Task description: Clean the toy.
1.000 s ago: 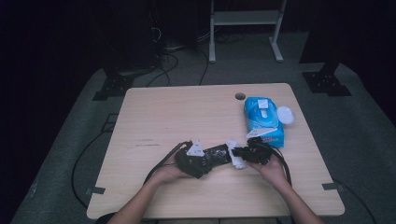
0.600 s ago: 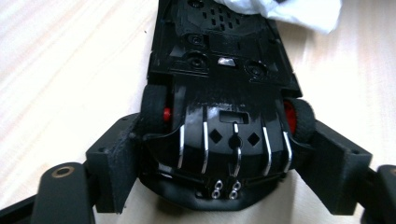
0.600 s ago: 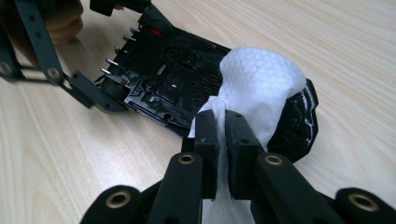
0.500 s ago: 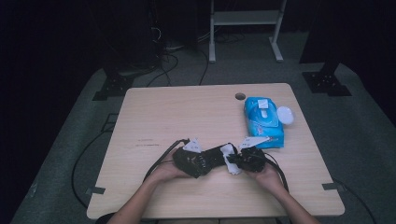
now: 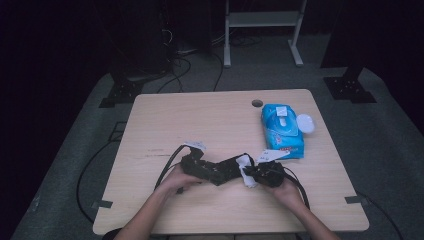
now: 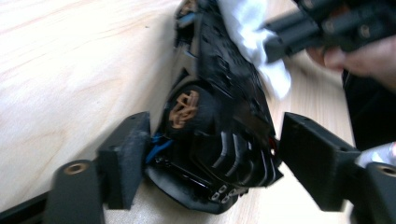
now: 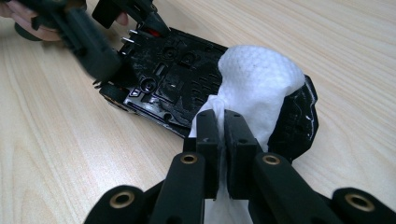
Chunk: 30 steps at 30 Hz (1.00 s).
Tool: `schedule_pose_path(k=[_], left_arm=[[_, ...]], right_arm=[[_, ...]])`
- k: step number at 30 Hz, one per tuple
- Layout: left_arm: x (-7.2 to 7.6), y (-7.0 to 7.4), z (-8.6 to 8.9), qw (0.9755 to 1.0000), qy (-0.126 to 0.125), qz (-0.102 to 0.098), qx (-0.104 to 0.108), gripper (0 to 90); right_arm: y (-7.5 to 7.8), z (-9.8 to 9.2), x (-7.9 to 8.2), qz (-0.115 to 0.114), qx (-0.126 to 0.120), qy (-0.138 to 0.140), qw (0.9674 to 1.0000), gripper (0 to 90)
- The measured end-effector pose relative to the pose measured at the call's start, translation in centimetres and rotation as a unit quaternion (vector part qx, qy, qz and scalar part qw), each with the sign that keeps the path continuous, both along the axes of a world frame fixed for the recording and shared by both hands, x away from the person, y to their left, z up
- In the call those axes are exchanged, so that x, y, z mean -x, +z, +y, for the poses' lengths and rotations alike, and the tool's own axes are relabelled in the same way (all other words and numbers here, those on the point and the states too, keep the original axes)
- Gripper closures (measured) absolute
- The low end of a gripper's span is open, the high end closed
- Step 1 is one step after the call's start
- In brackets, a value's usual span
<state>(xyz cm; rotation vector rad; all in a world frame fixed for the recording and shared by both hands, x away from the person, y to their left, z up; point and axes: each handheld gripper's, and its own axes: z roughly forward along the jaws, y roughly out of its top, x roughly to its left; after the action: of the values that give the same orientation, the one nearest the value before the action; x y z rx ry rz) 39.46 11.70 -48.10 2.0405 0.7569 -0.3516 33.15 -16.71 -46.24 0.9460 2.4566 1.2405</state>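
A black toy car (image 5: 226,170) lies tipped over near the table's front edge, underside showing (image 7: 168,79). My left gripper (image 6: 215,144) holds it, one pad on each side of the body (image 6: 219,93). Its jaws have just been closing with the car between them. My right gripper (image 7: 222,126) is shut on a white wipe (image 7: 257,79) that is pressed against the car's end. In the high view the left gripper (image 5: 212,171) and the right gripper (image 5: 252,175) meet at the car, with the wipe (image 5: 245,167) between them.
A blue pack of wipes (image 5: 282,127) lies at the right of the table, with a round white lid (image 5: 305,122) beside it. There is a small hole (image 5: 257,103) in the tabletop (image 5: 190,120) near the far edge. Cables trail from both grippers.
The left gripper with the car has shifted a little to the left and away from the person. The right gripper with the wipe has hardly moved.
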Motion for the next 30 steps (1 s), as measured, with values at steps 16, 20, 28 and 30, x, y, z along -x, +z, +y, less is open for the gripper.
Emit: schedule_pose_path(k=[16, 20, 28, 30], left_arm=[[0.7, 0.6, -0.1, 0.9997, 0.010, -0.020, 0.008, 38.2], [1.6, 1.3, -0.8, 0.9965, 0.009, -0.083, -0.003, 40.4], [3.3, 2.3, -2.4, 0.9730, 0.005, -0.224, -0.053, 40.6], [3.8, 2.5, -2.9, 0.9615, 0.000, -0.265, -0.074, 40.6]], right_arm=[[0.1, 0.1, 0.6, -0.014, 0.018, -0.001, 0.9997, 85.3], [0.2, 0.2, 1.0, -0.025, 0.035, -0.012, 0.9990, 85.3], [-0.2, -0.4, 0.3, -0.015, 0.018, -0.034, 0.9991, 85.3], [-0.2, -0.4, 0.2, -0.016, 0.018, -0.037, 0.9990, 85.3]])
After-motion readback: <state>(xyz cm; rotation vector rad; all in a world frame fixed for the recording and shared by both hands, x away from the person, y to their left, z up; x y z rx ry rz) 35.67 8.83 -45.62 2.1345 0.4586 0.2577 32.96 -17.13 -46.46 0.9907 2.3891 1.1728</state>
